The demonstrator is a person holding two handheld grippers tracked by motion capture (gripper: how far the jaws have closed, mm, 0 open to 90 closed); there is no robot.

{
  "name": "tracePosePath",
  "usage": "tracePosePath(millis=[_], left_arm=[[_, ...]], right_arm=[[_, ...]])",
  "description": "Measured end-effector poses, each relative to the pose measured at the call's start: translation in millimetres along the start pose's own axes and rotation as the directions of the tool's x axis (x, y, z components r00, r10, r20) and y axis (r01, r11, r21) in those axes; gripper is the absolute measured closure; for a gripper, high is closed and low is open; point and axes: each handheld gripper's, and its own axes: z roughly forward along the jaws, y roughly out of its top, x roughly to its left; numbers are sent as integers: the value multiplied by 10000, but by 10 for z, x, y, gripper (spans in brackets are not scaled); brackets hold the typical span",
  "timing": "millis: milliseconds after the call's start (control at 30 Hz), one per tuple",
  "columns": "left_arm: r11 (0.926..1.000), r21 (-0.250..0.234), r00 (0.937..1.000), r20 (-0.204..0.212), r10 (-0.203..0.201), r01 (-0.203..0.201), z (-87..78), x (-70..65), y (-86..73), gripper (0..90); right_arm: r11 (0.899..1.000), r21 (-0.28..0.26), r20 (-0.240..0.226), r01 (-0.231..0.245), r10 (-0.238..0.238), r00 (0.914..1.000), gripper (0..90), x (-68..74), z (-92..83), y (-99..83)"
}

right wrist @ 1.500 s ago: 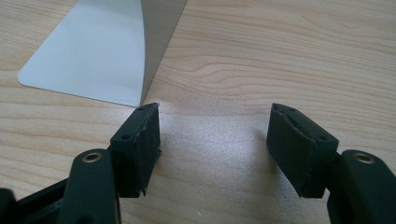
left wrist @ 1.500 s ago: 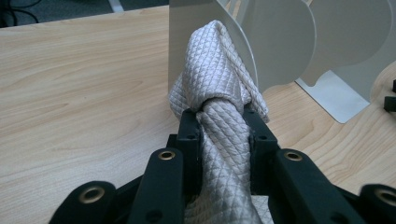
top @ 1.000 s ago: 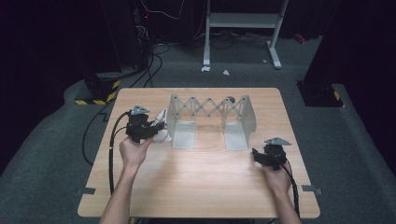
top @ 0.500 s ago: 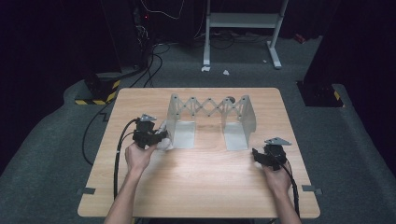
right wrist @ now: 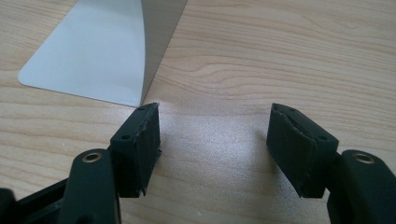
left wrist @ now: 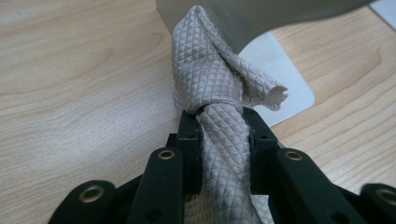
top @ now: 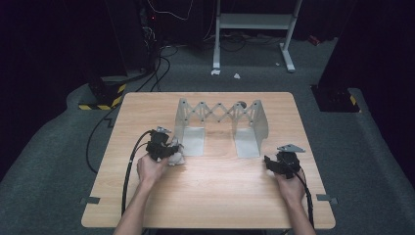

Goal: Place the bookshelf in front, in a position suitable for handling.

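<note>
A bunched pale grey quilted cloth (left wrist: 219, 93) is pinched between the black jaws of my left gripper (left wrist: 223, 122), which is shut on it. In the high view the left gripper (top: 169, 148) holds the cloth (top: 176, 157) low over the table, just left of the grey rack's left foot plate (top: 194, 140). My right gripper (top: 270, 162) rests near the table's right side, in front of the rack's right foot plate (top: 247, 143). In its own view the right gripper (right wrist: 214, 135) stands open with bare wood between its pads.
A grey metal rack (top: 220, 115) with a scissor-lattice back stands at the middle rear of the wooden table (top: 210, 196). Cables trail from both grippers toward the front edge. Dark floor, a striped block and a white stand lie beyond the table.
My left gripper has come down and nearer the front with the cloth, from beside the rack's left panel to low over the table. The right gripper has stayed put.
</note>
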Motion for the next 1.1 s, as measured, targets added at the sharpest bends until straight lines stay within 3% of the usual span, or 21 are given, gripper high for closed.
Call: tracePosePath(millis=[267,500,600,800,1000,1100], left_arm=[[9981,554,9992,280,-296,280,120,85,-106,723],[9978,587,9995,86,-315,310,132,103,-81,721],[9985,474,9996,3,-285,284,119,111,-38,720],[9991,-239,9994,56,-340,342,-7,132,45,720],[9973,-733,9998,172,-51,64,-165,141,155,719],[9971,-738,9998,62,166,-161,-230,138,199,719]], right_arm=[[10000,-2,-3,-1,1,10000,351,0,0,0],[10000,-3,2,5,-5,10000,351,0,0,0],[10000,0,3,4,-4,10000,352,0,0,0],[10000,0,5,9,-9,10000,351,0,0,0],[10000,-1,7,7,-7,10000,351,1,0,0],[10000,-1,7,11,-11,10000,351,1,0,0]])
